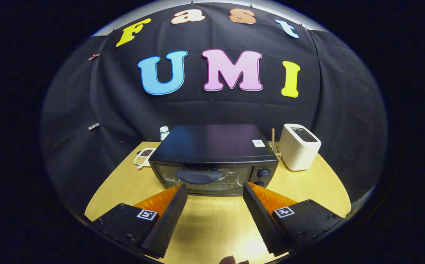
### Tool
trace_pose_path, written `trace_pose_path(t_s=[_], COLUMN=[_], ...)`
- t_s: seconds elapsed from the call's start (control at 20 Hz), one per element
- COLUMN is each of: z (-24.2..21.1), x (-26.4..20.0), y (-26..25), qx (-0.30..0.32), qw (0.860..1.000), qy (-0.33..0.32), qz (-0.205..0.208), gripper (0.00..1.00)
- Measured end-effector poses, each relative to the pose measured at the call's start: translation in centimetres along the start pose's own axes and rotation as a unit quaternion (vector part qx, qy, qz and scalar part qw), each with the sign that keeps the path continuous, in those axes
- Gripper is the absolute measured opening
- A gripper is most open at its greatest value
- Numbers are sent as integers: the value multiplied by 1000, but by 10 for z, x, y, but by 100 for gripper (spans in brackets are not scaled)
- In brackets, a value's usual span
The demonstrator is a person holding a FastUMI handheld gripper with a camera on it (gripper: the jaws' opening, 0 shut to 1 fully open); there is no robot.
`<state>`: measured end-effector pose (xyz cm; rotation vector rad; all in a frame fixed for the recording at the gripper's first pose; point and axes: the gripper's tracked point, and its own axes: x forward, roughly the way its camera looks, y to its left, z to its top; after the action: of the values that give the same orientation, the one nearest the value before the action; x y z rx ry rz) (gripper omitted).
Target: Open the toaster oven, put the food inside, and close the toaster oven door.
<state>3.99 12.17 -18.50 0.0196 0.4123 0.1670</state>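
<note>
gripper view: nearest the camera, the gripper (214,189) is seen with its two fingers spread wide apart, nothing held between them, only bare wooden table (212,227) showing in the gap. a small dark rounded thing at the very near edge of the table cannot be identified.

straight ahead of the fingertips, and just beyond them, the toaster oven (212,157) is set squarely on the table with its front turned to the gripper. its door (201,179) is seen shut, the glass upright and flush with the front. the door handle (199,176) is a wide bar whose long axis runs side to side, across the line of the fingers, and it lies slightly toward the left finger from the midline. two knobs (263,173) are stacked beside the door, just beyond the right fingertip.

whether food lies inside cannot be told through the glass; pale streaks and rack wires are all that is made out. a shut door fits both an oven yet to be loaded and one loaded and closed again.

a divided dish (144,156) with small contents is placed beside the oven's left rear corner, a white bottle (164,132) behind it, and a white toaster (300,146) stands apart to the right.
</note>
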Motion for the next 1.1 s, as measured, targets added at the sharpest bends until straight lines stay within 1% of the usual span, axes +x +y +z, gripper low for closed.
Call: trace_pose_path(t_s=[0.35,0.7,0.95,1.1], z=[78,144,171,171], x=[-53,-101,-132,-140], y=[-65,-140,-180,-197], qx=[26,15,7,3], qw=[996,988,981,980], qy=[-80,-153,-193,-196], qz=[4,-20,-35,-41], gripper=[99,99,98,98])
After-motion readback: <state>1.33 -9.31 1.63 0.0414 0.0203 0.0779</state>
